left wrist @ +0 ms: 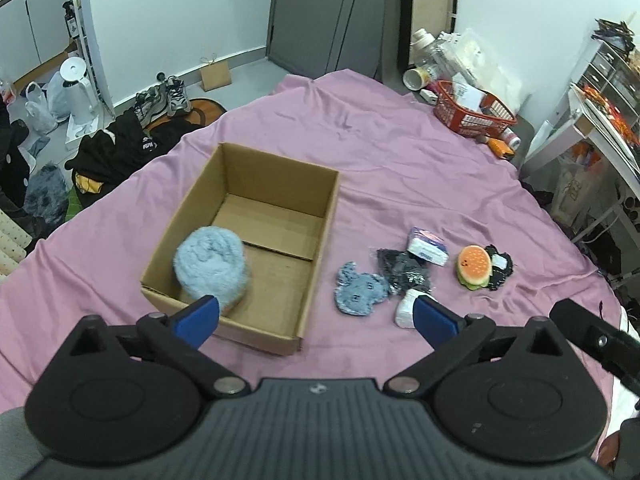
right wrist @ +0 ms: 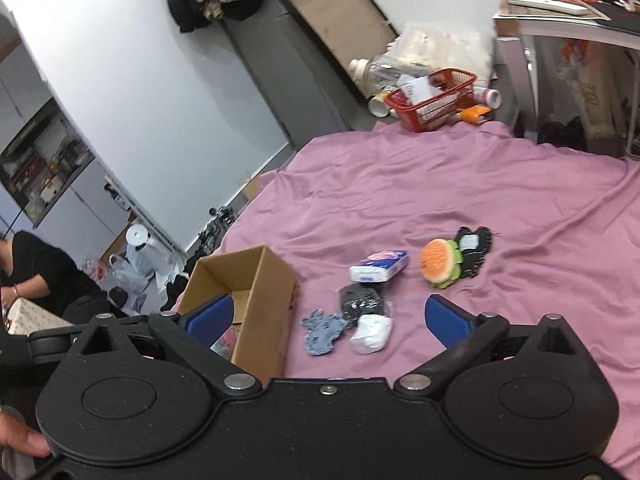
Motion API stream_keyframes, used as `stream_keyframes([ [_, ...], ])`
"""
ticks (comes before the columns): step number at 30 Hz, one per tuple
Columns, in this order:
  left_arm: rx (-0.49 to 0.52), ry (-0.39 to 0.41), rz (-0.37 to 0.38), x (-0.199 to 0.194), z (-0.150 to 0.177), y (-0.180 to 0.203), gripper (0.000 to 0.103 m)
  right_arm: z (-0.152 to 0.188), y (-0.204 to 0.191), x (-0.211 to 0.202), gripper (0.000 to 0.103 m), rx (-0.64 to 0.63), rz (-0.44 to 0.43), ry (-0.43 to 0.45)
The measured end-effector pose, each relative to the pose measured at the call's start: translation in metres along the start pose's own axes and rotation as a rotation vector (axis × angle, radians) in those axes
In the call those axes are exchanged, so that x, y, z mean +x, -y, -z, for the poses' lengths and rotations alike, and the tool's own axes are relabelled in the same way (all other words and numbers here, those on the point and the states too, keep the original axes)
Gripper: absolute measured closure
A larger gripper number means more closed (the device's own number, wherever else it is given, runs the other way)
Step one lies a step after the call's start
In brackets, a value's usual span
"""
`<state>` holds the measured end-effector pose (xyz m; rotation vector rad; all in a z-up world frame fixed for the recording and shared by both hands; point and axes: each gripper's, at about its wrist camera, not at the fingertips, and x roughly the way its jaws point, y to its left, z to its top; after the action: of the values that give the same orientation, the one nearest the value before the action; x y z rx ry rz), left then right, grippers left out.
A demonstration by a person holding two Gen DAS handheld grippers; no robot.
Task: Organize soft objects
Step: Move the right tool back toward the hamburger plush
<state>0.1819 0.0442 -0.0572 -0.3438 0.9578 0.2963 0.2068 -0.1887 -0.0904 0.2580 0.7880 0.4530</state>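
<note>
Fluffy blue ball point(left wrist: 211, 269) inside cardboard box point(left wrist: 280, 184): left wrist view only.

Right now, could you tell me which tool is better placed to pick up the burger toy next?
Probably the right tool: it is open and the burger toy lies just ahead of its right finger. The left tool, also open, sits nearer the cardboard box.

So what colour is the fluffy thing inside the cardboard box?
Pale blue. The fluffy bundle sits in the near left corner of the cardboard box, clearest in the left wrist view.
</note>
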Motion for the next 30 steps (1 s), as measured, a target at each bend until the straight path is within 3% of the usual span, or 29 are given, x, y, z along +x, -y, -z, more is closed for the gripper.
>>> stream_keyframes([
  [15, 0.027, 0.023, -0.014, 0.009, 0.014, 0.053, 0.001, 0.004, 0.058, -0.008, 0.001, 0.046, 0.059, 0.047],
  [23, 0.075, 0.055, 0.006, 0.027, 0.027, 0.075, 0.002, 0.010, 0.102, 0.013, 0.018, 0.181, 0.086, 0.055],
  [28, 0.093, 0.059, 0.060, 0.046, 0.036, 0.084, 0.005, 0.012, 0.119, 0.025, 0.033, 0.229, 0.044, 0.055],
  [30, 0.111, 0.061, 0.073, 0.056, 0.041, 0.089, 0.011, 0.012, 0.121, 0.031, 0.038, 0.242, 0.012, 0.048],
])
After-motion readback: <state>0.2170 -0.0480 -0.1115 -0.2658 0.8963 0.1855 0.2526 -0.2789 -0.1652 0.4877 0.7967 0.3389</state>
